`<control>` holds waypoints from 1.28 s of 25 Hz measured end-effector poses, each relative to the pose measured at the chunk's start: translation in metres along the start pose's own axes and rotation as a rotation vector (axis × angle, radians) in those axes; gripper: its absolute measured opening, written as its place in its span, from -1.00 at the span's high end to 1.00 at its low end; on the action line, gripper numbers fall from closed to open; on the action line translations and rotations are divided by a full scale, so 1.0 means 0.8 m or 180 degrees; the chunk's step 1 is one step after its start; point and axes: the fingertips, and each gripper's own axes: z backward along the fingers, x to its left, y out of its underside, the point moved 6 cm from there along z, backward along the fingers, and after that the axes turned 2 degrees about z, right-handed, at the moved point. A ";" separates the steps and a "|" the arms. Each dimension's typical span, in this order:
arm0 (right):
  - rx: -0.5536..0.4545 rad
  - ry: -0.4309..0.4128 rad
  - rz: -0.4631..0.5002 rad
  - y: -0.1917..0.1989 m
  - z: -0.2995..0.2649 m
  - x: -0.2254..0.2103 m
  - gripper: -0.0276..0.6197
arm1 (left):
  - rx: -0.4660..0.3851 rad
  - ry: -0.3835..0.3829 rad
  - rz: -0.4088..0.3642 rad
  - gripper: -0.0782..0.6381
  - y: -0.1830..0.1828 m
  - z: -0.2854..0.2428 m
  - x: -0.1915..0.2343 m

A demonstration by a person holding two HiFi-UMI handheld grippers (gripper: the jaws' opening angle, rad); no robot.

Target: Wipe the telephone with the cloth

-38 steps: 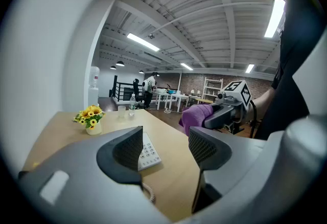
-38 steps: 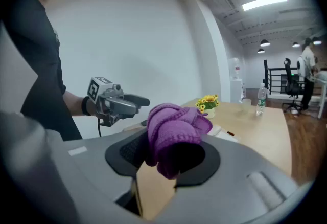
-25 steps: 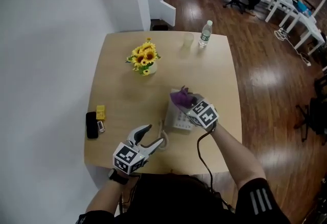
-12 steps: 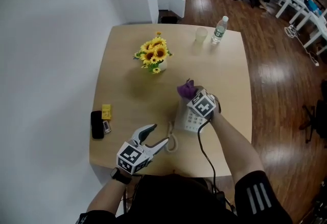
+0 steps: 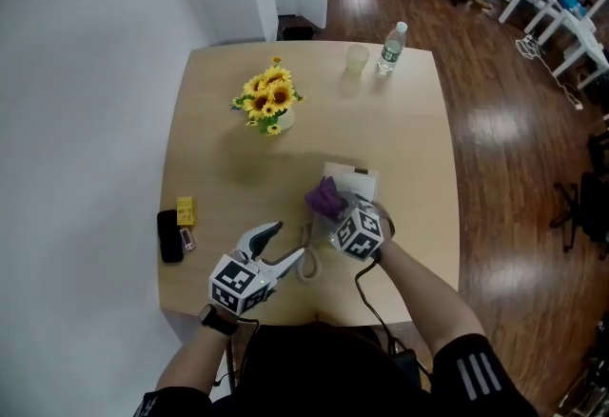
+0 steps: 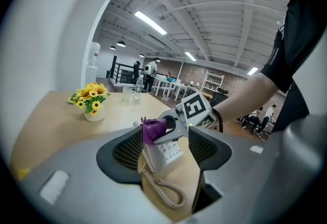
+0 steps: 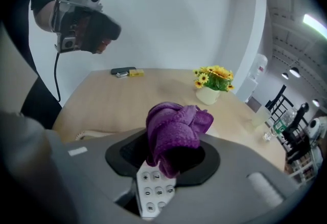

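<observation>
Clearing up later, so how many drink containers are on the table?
2: a water bottle at the far edge and a clear cup just left of it; none looks hidden.

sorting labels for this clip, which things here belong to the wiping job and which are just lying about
Job in hand:
telephone with its coiled cord
cloth, pressed on the telephone
right gripper, shut on the cloth

Lying about:
sunflower vase
cup
water bottle
black object
yellow item
left gripper, open and empty
</observation>
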 end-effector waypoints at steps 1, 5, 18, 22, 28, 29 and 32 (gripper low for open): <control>-0.0026 -0.0004 -0.0024 0.002 0.000 0.010 0.45 | 0.0013 0.0008 0.0001 0.01 0.000 -0.003 0.000; -0.0050 -0.0086 -0.0021 0.011 0.001 0.049 0.45 | 0.0021 0.0050 0.0029 0.01 0.000 -0.014 -0.001; 0.0144 -0.0426 0.0118 0.057 -0.030 0.142 0.45 | 0.0200 -0.0028 0.0232 0.01 0.001 -0.044 0.019; -0.0054 -0.0390 -0.0213 0.052 -0.004 0.137 0.45 | 0.0466 -0.0165 0.0267 0.01 0.003 -0.091 0.035; -0.0450 -0.0025 -0.0857 0.050 0.090 0.126 0.45 | 0.0733 -0.0513 0.0564 0.01 0.003 -0.174 0.053; -0.0504 0.0068 -0.0952 0.059 0.104 0.126 0.45 | 0.0772 -0.0572 0.0655 0.01 0.006 -0.186 0.053; -0.0646 0.0298 -0.1299 0.084 0.141 0.131 0.45 | 0.0926 -0.0832 0.0740 0.01 0.019 -0.217 0.058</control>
